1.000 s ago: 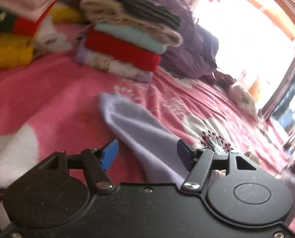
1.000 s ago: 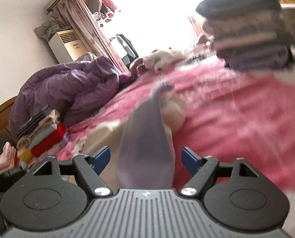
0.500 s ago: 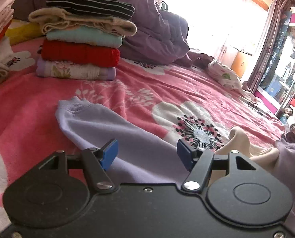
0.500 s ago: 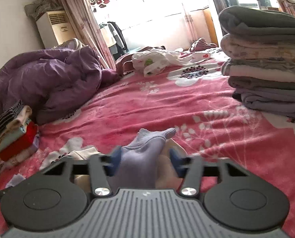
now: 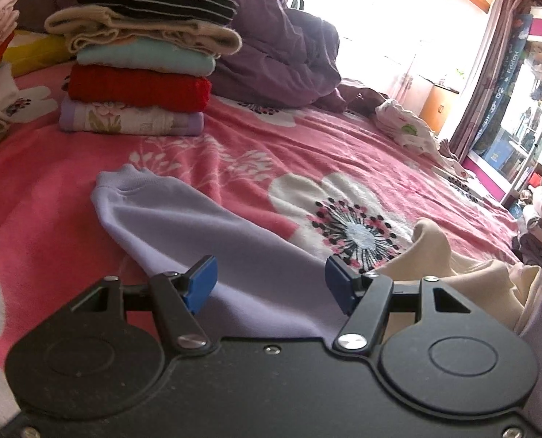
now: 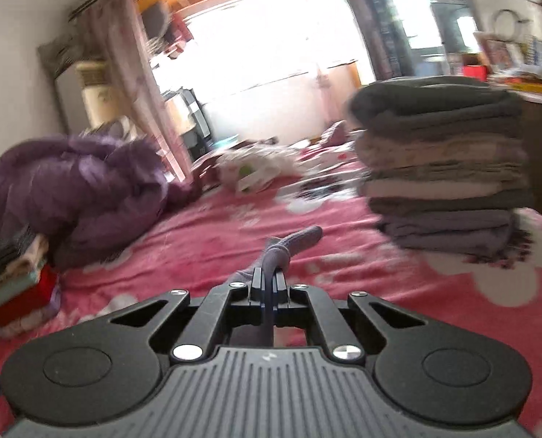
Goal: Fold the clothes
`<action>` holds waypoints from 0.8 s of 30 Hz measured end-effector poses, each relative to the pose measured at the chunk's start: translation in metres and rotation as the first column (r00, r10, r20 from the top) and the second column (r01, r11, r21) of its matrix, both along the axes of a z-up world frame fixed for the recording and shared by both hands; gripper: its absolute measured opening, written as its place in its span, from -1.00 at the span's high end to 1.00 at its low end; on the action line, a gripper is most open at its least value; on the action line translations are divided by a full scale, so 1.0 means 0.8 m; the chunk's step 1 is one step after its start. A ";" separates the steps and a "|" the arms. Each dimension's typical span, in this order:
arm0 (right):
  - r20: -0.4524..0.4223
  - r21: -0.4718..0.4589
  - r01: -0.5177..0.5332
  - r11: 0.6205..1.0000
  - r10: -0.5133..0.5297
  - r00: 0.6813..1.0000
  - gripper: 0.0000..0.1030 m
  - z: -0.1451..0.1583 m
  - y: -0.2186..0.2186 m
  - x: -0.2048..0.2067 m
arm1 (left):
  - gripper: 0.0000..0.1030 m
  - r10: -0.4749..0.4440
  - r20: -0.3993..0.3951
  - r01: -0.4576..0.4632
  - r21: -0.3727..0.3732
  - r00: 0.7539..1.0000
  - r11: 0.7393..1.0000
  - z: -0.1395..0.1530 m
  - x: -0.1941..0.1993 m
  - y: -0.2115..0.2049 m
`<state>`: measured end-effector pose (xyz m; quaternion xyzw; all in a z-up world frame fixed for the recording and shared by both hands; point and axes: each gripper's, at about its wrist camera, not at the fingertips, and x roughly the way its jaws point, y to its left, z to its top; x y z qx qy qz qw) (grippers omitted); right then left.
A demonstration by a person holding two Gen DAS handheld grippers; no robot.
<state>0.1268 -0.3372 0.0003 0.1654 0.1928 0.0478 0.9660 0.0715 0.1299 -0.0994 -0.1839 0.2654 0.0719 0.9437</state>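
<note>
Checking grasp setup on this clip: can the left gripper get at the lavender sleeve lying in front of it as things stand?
Probably yes. The left gripper is open, and the lavender sleeve lies flat on the pink blanket running between its fingers, with nothing on top of it or in the way.

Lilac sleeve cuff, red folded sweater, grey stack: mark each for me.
lilac sleeve cuff (image 5: 125,179), left wrist view, on the ribbed end.
red folded sweater (image 5: 139,87), left wrist view, on its front fold.
grey stack (image 6: 438,109), right wrist view, on the top dark layer.

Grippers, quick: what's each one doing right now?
Left gripper: open, over the lavender sleeve, not pinching it.
Right gripper: shut on the garment's other sleeve.
</note>
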 end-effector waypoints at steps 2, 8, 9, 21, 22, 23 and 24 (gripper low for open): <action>0.002 0.038 0.063 0.997 -0.063 0.998 0.89 -0.002 -0.031 -0.014 | -0.26 -0.006 0.000 0.006 -0.003 1.000 1.000 0.000 0.001 -0.003; -0.050 0.163 0.273 0.948 -0.269 0.962 0.89 -0.036 -0.121 -0.063 | -0.26 -0.027 -0.001 0.027 0.000 1.000 1.000 0.000 0.003 -0.014; -0.065 0.178 0.307 0.935 -0.300 0.952 0.90 -0.044 -0.134 -0.072 | -0.26 -0.030 -0.003 0.030 0.001 1.000 1.000 0.000 0.003 -0.017; -0.226 0.134 0.430 0.893 -0.395 0.890 0.87 -0.106 -0.171 -0.094 | -0.26 -0.065 -0.018 0.065 0.008 0.998 0.998 -0.004 0.011 -0.035; -0.229 0.115 0.427 0.897 -0.394 0.890 0.86 -0.105 -0.169 -0.094 | -0.26 -0.068 -0.017 0.068 0.006 0.998 0.998 -0.004 0.012 -0.036; -0.225 0.091 0.429 0.898 -0.401 0.888 0.80 -0.102 -0.168 -0.095 | -0.26 -0.070 -0.017 0.070 0.003 0.997 0.998 -0.004 0.012 -0.036; -0.220 0.066 0.439 0.896 -0.416 0.882 0.59 -0.099 -0.167 -0.095 | -0.26 -0.073 -0.016 0.073 0.001 0.997 0.997 -0.003 0.013 -0.037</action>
